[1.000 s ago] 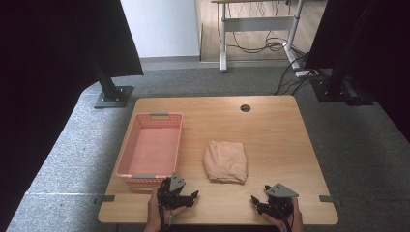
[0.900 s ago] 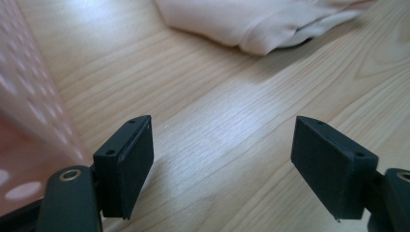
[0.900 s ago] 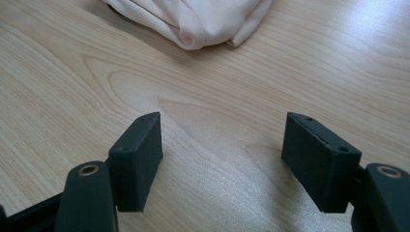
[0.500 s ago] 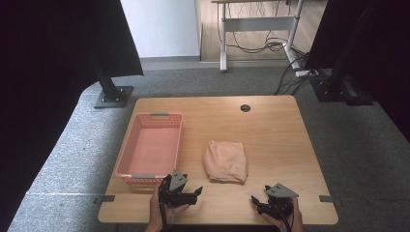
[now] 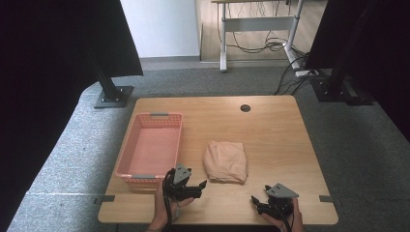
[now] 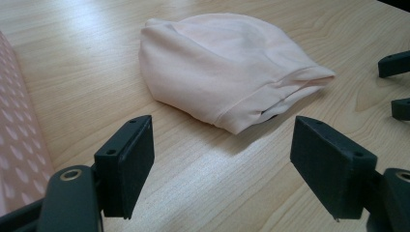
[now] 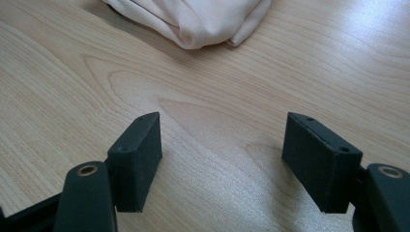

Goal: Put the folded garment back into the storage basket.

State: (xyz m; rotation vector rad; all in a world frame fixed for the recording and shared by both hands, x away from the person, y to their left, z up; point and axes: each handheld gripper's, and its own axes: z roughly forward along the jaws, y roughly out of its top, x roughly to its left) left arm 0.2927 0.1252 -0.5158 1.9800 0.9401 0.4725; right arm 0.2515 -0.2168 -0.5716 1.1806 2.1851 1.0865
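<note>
A folded peach cloth (image 5: 225, 162) lies on the wooden table (image 5: 270, 130), right of a pink mesh basket (image 5: 150, 145). My left gripper (image 5: 199, 188) is open near the table's front edge, between the basket's near corner and the cloth. In the left gripper view the cloth (image 6: 227, 63) lies a short way beyond the open left gripper (image 6: 222, 169), its folded edge facing me. My right gripper (image 5: 255, 204) stands open at the front right, its jaws pointing left. The cloth's near edge (image 7: 193, 17) sits well ahead of the open right gripper (image 7: 222, 159).
The basket's wall (image 6: 14, 145) runs along the left edge of the left gripper view. The right gripper's jaw tips (image 6: 396, 63) show at that view's right edge. A round cable hole (image 5: 245, 108) sits at the table's back. Bare wood surrounds the cloth.
My left gripper has shifted a little forward and to the right, toward the cloth. The right gripper has hardly moved.
</note>
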